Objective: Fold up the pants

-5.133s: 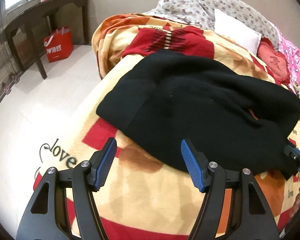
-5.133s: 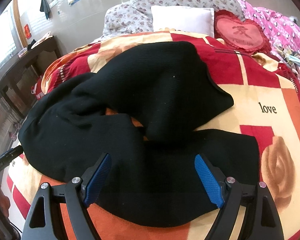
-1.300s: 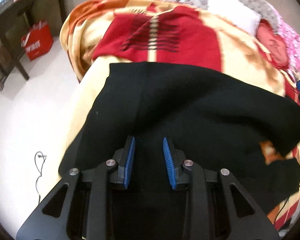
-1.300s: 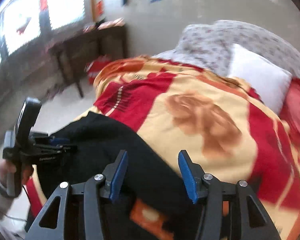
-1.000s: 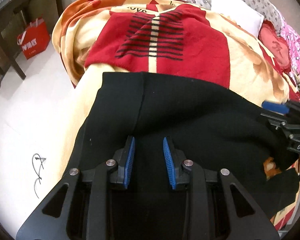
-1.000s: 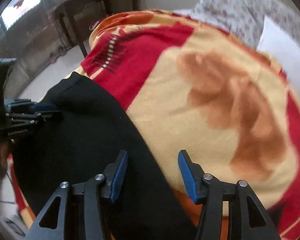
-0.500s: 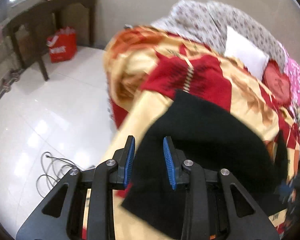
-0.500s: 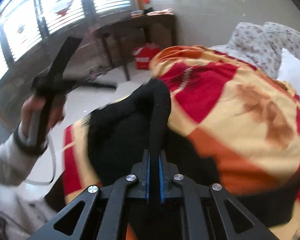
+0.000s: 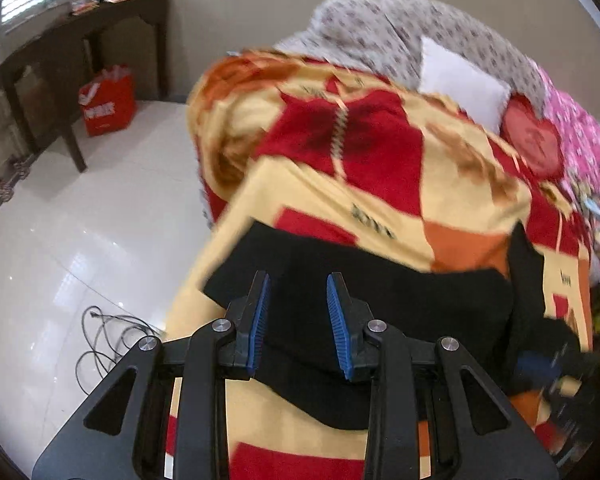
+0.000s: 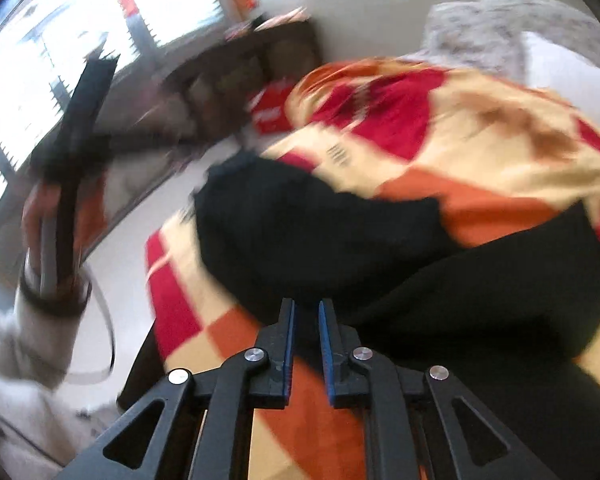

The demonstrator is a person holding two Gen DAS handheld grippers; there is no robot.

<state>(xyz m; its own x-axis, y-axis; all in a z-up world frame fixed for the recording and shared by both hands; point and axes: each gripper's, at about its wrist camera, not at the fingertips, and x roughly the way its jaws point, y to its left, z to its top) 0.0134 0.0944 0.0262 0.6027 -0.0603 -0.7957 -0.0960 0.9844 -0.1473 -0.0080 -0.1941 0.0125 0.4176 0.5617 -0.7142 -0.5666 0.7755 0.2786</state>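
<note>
The black pants (image 9: 380, 292) lie folded across the near end of the bed's red, orange and yellow blanket (image 9: 380, 160). My left gripper (image 9: 296, 312) is shut on the near edge of the pants, its blue pads (image 9: 260, 312) a hand's width apart with black cloth between them. In the right wrist view the pants (image 10: 320, 232) form a black band across the blanket (image 10: 480, 140). My right gripper (image 10: 305, 332) has its pads nearly together, with a narrow gap, on the pants' near edge. The left gripper and the hand that holds it (image 10: 72, 140) show blurred at the left.
A dark wooden table (image 9: 60, 52) stands by the window at the left with a red bag (image 9: 108, 104) under it. A cable (image 9: 108, 340) lies on the white floor beside the bed. Pillows (image 9: 460, 80) and a red heart cushion (image 9: 532, 136) lie at the bed's head.
Both grippers have pulled the pants back to the bed's near end. The right pads, pressed together half a second ago, now show a narrow gap. The left pads stand as they did.
</note>
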